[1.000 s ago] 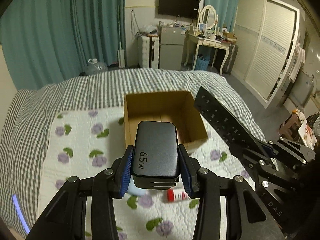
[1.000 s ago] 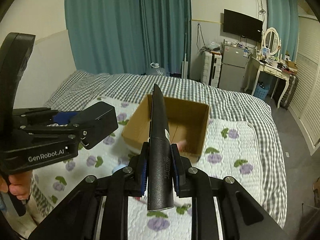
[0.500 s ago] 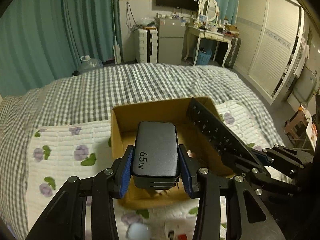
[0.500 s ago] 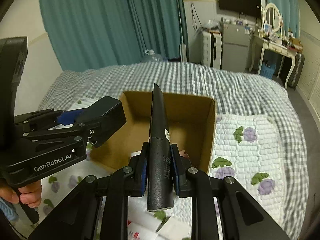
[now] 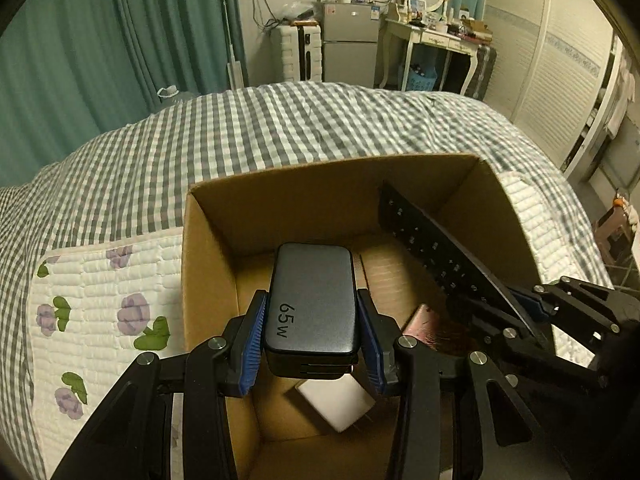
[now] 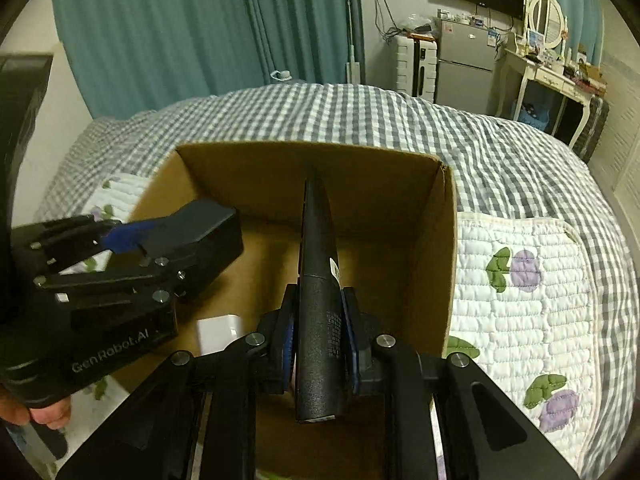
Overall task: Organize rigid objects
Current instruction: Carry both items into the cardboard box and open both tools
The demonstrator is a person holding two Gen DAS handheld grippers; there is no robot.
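My left gripper (image 5: pixel 312 332) is shut on a dark grey 65W charger (image 5: pixel 312 300) and holds it over the open cardboard box (image 5: pixel 320 196). My right gripper (image 6: pixel 318 332) is shut on a long black remote control (image 6: pixel 318 280), held on edge above the box (image 6: pixel 448 240). The remote (image 5: pixel 436 252) shows in the left wrist view at the right, and the charger (image 6: pixel 200 232) in the right wrist view at the left. A white block (image 5: pixel 336 400) and a pink item (image 5: pixel 424 320) lie on the box floor.
The box sits on a white quilt with purple flowers (image 6: pixel 528 300) over a grey checked bedspread (image 5: pixel 280 120). Teal curtains, a small fridge (image 5: pixel 348 52), a suitcase and a dressing table stand beyond the bed. A white wardrobe is at the right.
Both grippers have moved forward and down over the box. The charger and the remote now hang above its inside, and the box floor with its white block has come into view.
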